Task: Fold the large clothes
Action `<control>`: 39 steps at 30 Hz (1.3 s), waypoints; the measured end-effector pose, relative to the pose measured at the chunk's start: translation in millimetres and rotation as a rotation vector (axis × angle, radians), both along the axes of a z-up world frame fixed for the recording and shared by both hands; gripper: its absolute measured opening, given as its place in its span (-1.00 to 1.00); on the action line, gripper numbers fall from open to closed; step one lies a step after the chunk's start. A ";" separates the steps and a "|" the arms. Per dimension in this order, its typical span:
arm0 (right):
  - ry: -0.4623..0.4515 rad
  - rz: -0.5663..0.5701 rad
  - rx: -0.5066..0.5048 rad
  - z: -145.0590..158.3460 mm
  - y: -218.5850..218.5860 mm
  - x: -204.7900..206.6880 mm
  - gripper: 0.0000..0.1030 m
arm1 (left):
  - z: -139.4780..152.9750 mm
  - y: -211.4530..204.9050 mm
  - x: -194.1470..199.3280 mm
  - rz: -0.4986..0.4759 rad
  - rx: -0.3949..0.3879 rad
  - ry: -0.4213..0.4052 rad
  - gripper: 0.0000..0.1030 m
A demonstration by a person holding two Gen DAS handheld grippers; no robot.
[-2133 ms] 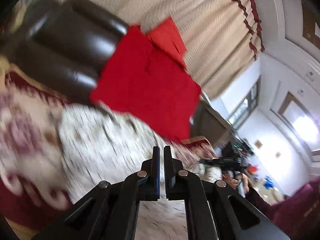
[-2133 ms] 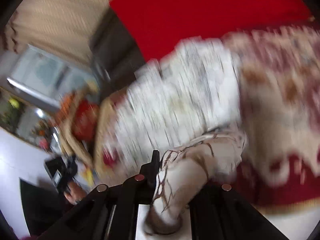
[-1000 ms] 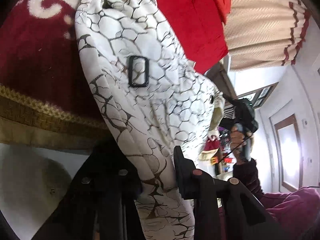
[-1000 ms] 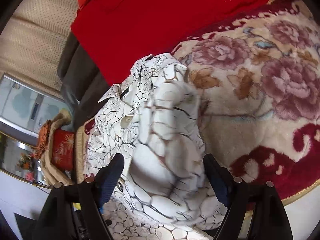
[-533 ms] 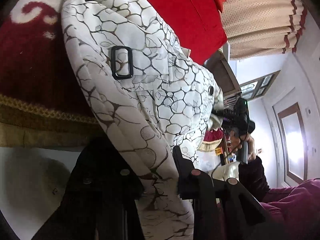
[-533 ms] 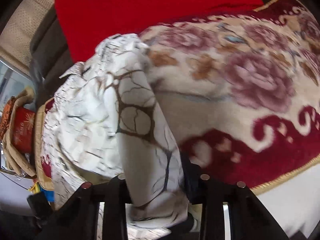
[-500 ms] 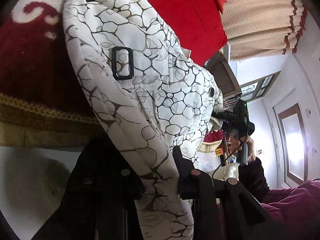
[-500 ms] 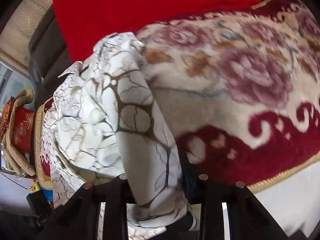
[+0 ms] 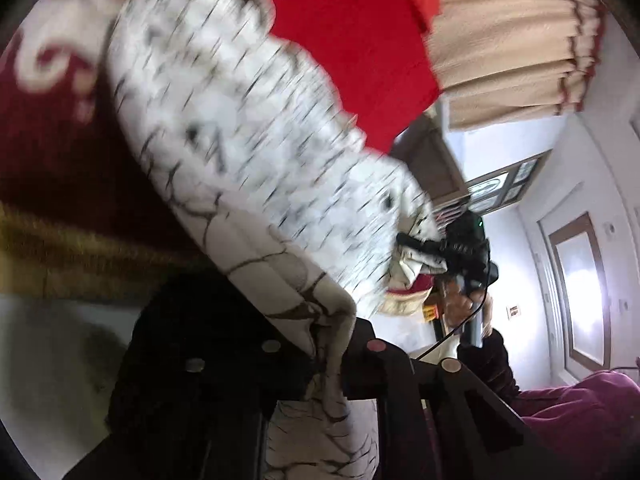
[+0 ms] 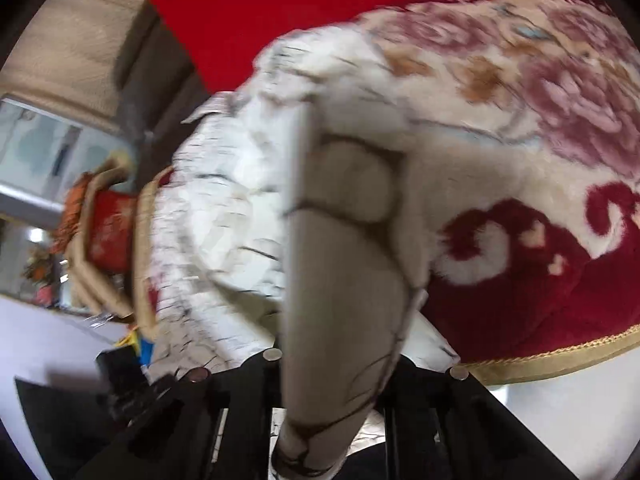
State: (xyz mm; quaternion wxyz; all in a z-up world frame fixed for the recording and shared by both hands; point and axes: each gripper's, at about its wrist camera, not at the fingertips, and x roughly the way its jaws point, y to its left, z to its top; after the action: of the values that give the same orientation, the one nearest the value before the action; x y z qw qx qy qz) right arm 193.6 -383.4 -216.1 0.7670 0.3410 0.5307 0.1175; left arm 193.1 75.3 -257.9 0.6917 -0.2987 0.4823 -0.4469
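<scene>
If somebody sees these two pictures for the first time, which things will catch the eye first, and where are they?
The white garment with a dark crackle pattern fills the middle of both views, a thick fold of it pinched in the left gripper and another in the right gripper. Behind it lie a bright red cloth and a flowered red-and-cream blanket.

Motion is smearing the white jacket with the dark crackle print (image 9: 248,128) across most of the left wrist view, so its buckle is reading only as a dark smudge. Thick folds of that jacket (image 10: 344,280) are covering the fingertips of the right gripper (image 10: 332,364) (the left gripper (image 9: 324,344) likewise). Beside the jacket, the floral red and cream blanket (image 10: 540,128) is running off the frame edge.
</scene>
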 end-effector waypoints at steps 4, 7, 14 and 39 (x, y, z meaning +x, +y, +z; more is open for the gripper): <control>-0.123 0.039 0.072 44.2 0.3 -4.0 -0.73 | 47.5 9.7 15.6 0.035 -0.064 -0.099 -0.82; -0.210 0.045 0.105 72.0 0.7 7.0 -0.74 | 85.6 24.3 44.3 0.094 -0.118 -0.162 -0.83; -0.372 -0.157 0.257 103.5 -32.0 95.5 -0.74 | 131.0 63.3 178.2 0.281 -0.114 -0.162 -0.82; -0.312 0.036 0.023 30.6 72.0 241.8 0.23 | 94.9 59.1 248.4 0.368 -0.112 -0.056 0.69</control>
State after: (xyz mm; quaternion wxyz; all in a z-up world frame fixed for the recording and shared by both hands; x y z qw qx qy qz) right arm 435.4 -311.4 -185.5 0.8339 0.3179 0.4099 0.1887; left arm 441.5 134.4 -163.0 0.7572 -0.4073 0.3743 -0.3473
